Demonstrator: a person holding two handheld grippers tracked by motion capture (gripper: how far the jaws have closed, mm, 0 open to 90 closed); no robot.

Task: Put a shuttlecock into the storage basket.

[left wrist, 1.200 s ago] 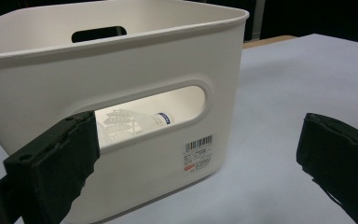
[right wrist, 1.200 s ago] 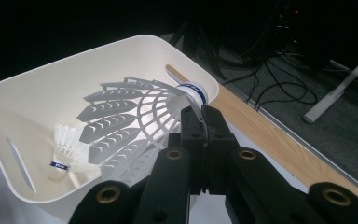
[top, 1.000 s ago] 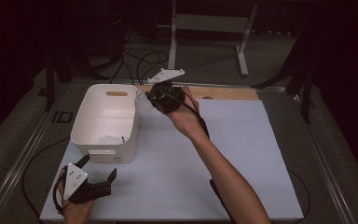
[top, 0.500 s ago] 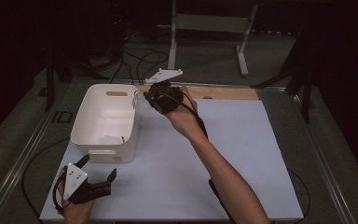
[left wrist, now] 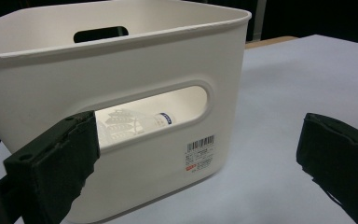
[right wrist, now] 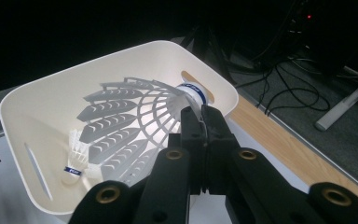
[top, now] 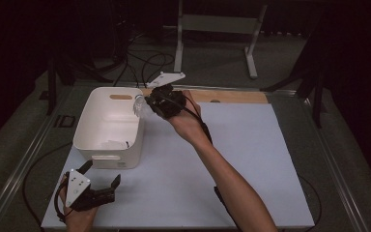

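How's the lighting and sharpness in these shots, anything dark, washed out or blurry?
High view: dim surroundings, with the white table sheet lit and the picture soft overall. Left gripper view: the white plastic bin is evenly lit, while the near black tongs are blurred. Right gripper view: black background, and the translucent white plastic shuttlecock is bright and fairly sharp.

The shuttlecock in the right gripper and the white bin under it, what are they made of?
The shuttlecock looks like moulded plastic: its skirt is a white open lattice of ribs, not feathers, with a blue band near the base. The base material is hard to tell. The bin seems smooth, matte, off-white plastic, with rounded corners and cut-out handles. The right gripper has its jaws shut on the shuttlecock.
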